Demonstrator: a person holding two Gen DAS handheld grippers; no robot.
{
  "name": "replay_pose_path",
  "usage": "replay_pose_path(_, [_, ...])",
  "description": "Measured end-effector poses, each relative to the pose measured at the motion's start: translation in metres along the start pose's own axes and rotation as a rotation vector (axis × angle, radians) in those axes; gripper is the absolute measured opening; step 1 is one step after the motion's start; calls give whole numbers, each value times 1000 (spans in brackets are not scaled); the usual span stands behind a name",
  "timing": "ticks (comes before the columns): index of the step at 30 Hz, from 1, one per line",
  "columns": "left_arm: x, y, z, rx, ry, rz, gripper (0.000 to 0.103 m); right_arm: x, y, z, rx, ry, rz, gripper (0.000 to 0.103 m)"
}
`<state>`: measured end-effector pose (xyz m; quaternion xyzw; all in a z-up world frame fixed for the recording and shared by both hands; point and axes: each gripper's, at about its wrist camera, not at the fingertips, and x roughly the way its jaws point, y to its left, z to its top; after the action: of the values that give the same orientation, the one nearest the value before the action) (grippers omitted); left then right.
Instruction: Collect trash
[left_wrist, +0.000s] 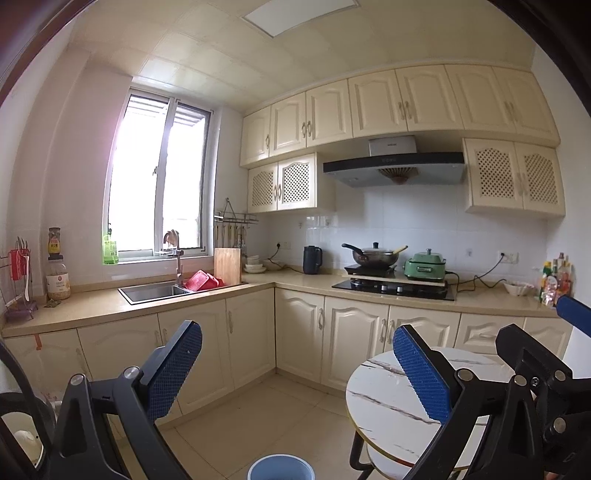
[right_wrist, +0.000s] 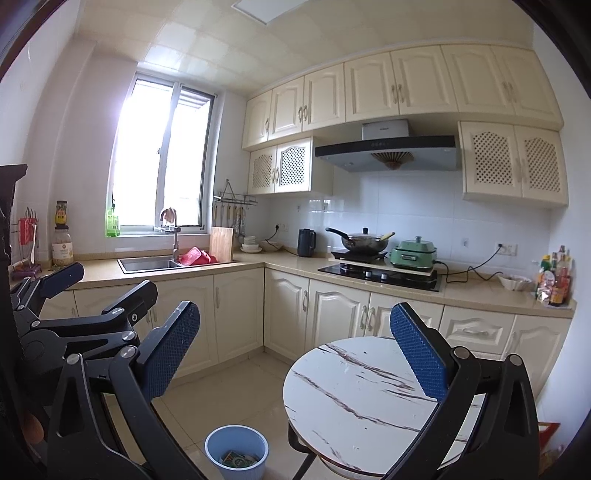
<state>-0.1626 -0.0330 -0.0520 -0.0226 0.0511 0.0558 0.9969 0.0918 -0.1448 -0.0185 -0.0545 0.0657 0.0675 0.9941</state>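
Currently, status:
left gripper (left_wrist: 297, 369): jaws apart, empty.
right gripper (right_wrist: 295, 347): jaws apart, empty.
trash bin (right_wrist: 236, 452): on floor just left of the round marble table (right_wrist: 354, 398); wrappers (right_wrist: 238, 459) already inside.
tabletop: no trash visible on it.
risk: grippers side by side, near each other; reaching for the bin together could clash them or tip it.

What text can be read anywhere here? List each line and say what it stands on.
None can be read for certain.
Range hood: a small brand mark, too blurred to read.
Brown sauce bottle: yellow label, print too small.
Jar beneath it: label blurred.
Green bottle on the windowsill: unreadable.
Condiment bottles at the counter's right end: labels too small.
Packets in the blue bin: print illegible.
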Motion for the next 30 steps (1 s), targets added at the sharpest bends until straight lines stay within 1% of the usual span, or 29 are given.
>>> replay_pose_path(10, [13,10,16,6,5,-7,102,2,-1,-2,3,6,-2,103])
replay_pose_path(17, [16,15,14,7,7,-10,102,3,-1,-2,3,7,-2,103])
replay_pose_path(26, [20,21,20,7,15,-11,102,5,0,-5,3,14,-5,103])
replay_pose_path(30, [25,27,22,12,31,-11,102,6,-1,-8,4,23,-8,103])
